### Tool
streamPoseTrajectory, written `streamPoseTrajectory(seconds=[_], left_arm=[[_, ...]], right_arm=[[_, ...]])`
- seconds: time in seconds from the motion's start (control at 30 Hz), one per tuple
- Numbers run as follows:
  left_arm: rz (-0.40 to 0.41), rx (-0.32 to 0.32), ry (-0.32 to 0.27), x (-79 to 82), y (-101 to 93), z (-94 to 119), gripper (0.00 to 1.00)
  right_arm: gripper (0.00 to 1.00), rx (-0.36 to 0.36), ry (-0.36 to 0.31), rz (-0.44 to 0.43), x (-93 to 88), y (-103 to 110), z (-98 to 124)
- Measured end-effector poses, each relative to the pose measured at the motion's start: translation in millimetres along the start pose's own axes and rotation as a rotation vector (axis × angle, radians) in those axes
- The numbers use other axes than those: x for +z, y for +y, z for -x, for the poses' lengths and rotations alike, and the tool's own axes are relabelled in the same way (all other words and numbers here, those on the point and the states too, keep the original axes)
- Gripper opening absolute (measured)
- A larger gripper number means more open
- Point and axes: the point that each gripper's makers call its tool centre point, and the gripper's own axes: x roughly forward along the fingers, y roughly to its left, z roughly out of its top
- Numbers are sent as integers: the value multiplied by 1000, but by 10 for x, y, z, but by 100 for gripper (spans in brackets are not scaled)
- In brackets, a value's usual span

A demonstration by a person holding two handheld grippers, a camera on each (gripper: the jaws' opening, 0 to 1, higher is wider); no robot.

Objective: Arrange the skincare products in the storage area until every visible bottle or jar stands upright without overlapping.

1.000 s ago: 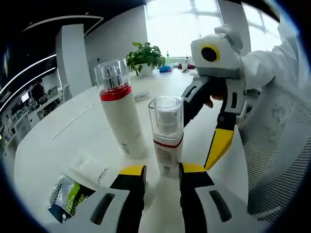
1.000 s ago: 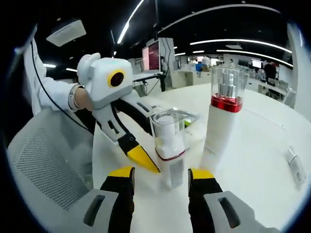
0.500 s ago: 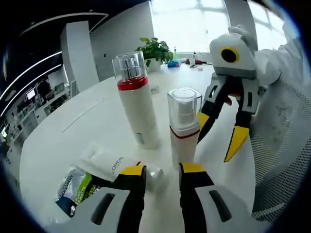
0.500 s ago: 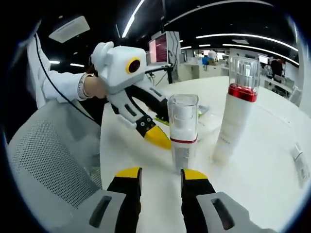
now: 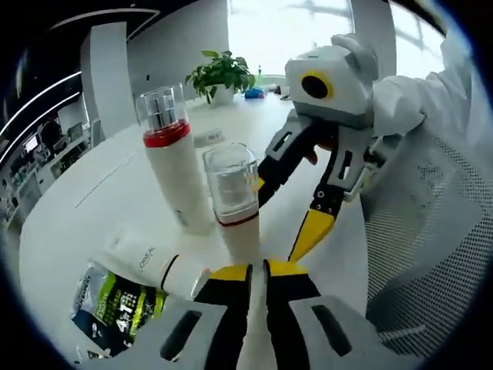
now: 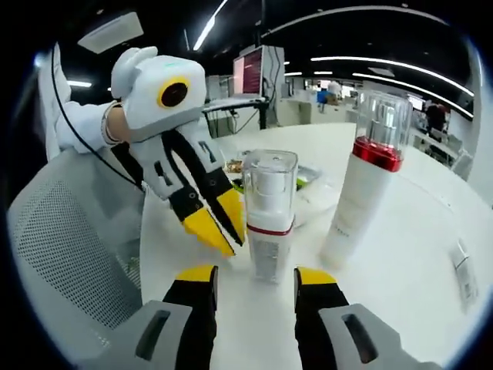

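Note:
A small white pump bottle (image 5: 235,204) (image 6: 268,220) with a clear square cap and a thin red band stands upright on the white table (image 5: 92,200). Behind it stands a taller white bottle (image 5: 173,173) (image 6: 360,193) with a red collar. A white tube (image 5: 146,262) lies flat over a green sachet (image 5: 115,301). My left gripper (image 5: 258,270) (image 6: 219,223) is shut on nothing, its tips just beside the small bottle's lower body. My right gripper (image 6: 256,275) (image 5: 289,208) is open, one jaw to each side of that bottle, apart from it.
A grey mesh chair (image 5: 431,231) (image 6: 69,254) stands close to the table edge by the person's white sleeve (image 5: 416,92). A potted plant (image 5: 219,73) is at the table's far end. A small flat white item (image 6: 462,266) lies beyond the tall bottle.
My left jaws have closed from open. The left gripper has drawn in beside the small bottle. The right gripper has stayed open and edged closer around the bottle.

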Motion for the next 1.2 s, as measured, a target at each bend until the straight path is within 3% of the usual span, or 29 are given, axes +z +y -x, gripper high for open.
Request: streamPoseTrajectory(seconds=[0.13, 0.5, 0.8, 0.93, 1.07, 1.2], left_arm=[[-30, 18, 23, -18, 35, -25, 22], [-8, 38, -7, 18, 111, 19, 26], [-18, 52, 5, -18, 162, -18, 32], [-22, 84, 22, -55, 235, 29, 31], [20, 83, 19, -53, 237, 31, 27], [25, 82, 38, -69, 186, -25, 27]], right_arm=[[32, -2, -1, 21, -6, 35, 3], [23, 18, -11, 24, 33, 83, 9], [23, 110, -14, 77, 91, 351, -75], [22, 85, 50, 111, -47, 263, -73], [29, 26, 35, 103, -18, 103, -39], [36, 13, -3, 114, 108, 29, -91]])
